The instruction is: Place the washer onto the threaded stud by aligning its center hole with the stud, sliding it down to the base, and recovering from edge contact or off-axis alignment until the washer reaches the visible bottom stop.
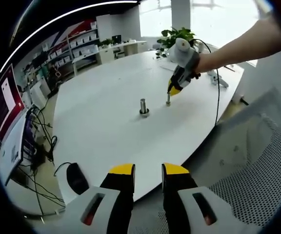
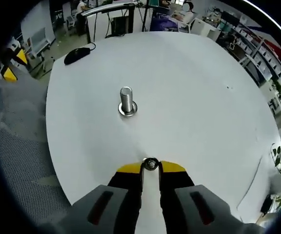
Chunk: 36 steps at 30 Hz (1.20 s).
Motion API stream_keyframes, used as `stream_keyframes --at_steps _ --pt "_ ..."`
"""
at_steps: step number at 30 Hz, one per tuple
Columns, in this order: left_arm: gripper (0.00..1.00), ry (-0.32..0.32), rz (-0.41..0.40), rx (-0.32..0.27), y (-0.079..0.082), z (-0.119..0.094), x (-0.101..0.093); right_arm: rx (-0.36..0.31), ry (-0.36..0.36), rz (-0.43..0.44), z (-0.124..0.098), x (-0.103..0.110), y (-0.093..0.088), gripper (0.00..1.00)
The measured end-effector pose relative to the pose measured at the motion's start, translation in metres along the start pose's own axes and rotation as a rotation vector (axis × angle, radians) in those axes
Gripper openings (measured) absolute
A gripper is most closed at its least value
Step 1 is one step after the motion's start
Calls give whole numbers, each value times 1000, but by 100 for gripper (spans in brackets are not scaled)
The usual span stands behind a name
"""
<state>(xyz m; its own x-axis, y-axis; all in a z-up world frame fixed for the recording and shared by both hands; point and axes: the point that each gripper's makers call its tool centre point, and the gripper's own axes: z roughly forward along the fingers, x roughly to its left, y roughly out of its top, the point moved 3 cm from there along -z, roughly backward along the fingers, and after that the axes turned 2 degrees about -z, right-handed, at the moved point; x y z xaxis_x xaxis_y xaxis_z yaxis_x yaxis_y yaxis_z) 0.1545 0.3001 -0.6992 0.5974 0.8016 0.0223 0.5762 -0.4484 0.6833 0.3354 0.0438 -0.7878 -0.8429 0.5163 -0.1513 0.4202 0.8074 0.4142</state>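
A short threaded steel stud (image 2: 126, 100) stands upright on a round base near the middle of the white table (image 2: 194, 97). The small metal washer (image 2: 150, 164) is pinched between the yellow tips of my right gripper (image 2: 150, 169), which is shut on it, short of the stud and apart from it. In the left gripper view, a person's hand holds the right gripper (image 1: 171, 91) tip-down just right of the stud (image 1: 144, 106), with the washer (image 1: 168, 101) hanging under its tips. My left gripper (image 1: 148, 170) hovers off the table's near edge, open and holding nothing.
A black mouse (image 1: 77, 178) lies at the table's near edge beside cables. A grey mesh chair (image 1: 257, 161) stands to the right of the left gripper. A potted plant (image 1: 177, 36) and small items sit at the far end. A monitor (image 1: 4, 105) stands at the left.
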Motion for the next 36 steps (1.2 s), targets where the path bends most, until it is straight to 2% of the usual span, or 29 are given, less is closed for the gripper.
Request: stream_keyframes --at_steps 21,36 --pt "19 -6 -3 28 -5 2 -1 64 44 18 37 -3 -12 14" --pt "20 -9 1 50 -8 4 -2 47 61 57 38 0 -16 16"
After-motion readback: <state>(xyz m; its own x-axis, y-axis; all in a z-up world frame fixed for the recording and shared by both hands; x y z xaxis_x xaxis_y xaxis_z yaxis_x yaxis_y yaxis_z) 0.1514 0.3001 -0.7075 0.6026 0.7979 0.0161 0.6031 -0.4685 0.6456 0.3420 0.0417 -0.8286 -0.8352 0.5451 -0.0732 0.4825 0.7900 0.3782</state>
